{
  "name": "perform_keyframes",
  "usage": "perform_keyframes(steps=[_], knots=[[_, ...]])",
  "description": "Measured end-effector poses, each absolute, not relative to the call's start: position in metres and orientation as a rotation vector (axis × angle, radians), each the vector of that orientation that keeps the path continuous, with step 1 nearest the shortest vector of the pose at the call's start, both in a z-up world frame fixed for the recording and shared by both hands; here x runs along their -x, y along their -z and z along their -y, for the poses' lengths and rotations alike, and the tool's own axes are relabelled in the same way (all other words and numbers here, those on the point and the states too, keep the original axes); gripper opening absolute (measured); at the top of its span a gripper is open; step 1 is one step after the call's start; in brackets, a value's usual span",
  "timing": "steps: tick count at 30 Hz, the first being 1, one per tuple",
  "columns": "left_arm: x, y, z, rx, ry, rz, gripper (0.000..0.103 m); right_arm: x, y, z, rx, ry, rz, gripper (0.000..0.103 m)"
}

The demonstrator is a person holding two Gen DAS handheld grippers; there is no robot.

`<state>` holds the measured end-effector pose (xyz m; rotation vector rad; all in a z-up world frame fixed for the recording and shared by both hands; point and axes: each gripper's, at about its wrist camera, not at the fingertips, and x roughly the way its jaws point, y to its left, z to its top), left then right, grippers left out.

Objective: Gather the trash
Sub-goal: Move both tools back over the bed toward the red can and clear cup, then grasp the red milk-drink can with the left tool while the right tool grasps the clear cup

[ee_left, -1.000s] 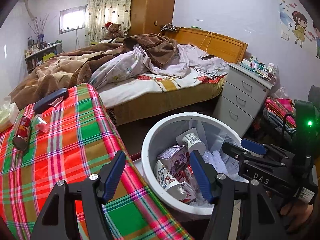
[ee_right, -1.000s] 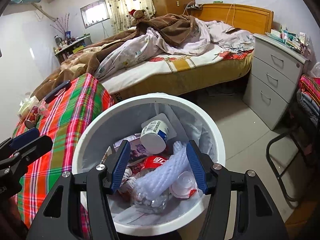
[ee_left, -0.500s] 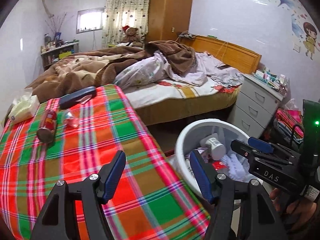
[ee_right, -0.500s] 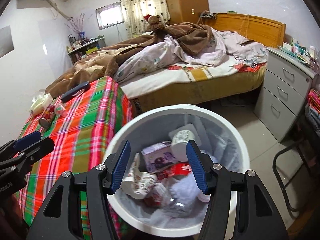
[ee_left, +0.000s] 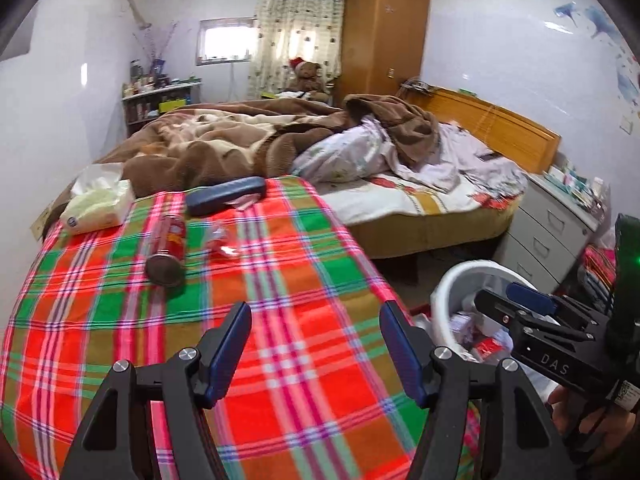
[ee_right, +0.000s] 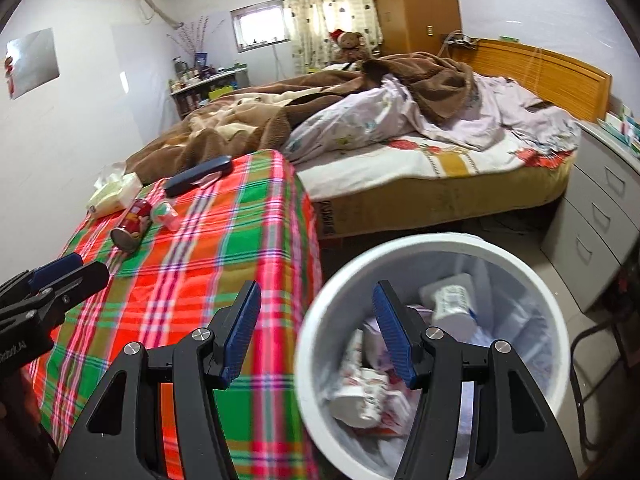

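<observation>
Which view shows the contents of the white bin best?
The right wrist view: it looks down into the bin, showing cups and wrappers on the liner. The left wrist view catches only its near rim at the right edge, mostly behind the right gripper.

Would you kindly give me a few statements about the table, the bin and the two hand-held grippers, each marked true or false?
1. The red can lies on its side on the checked tablecloth. True.
2. The left hand-held gripper is shut on the can. False: its jaws stand apart with nothing between them.
3. The white bin already holds rubbish. True.
4. The bin stands on the table. False: it stands on the floor beside the table.
5. The right hand-held gripper carries a crumpled cup. False: it is open and holds nothing.
6. A tissue pack lies near the table's far edge. True.
</observation>
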<state>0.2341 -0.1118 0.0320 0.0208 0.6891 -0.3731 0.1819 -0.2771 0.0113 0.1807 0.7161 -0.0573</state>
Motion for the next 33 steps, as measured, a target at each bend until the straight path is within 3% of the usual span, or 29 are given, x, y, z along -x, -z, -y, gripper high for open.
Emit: perform_keyframes(steps=[18,33], knots=[[-0.32,-0.019,0.008,0.066,0.189,-0.727,0.066,-0.262,-0.011,0.209,-0.109,-0.124,-0.745,0.06],[-0.403,0.019,-0.004,0.067,0.206,-0.826,0.066,-0.334,0.014,0.169,-0.069,-0.289,-0.796,0.06]])
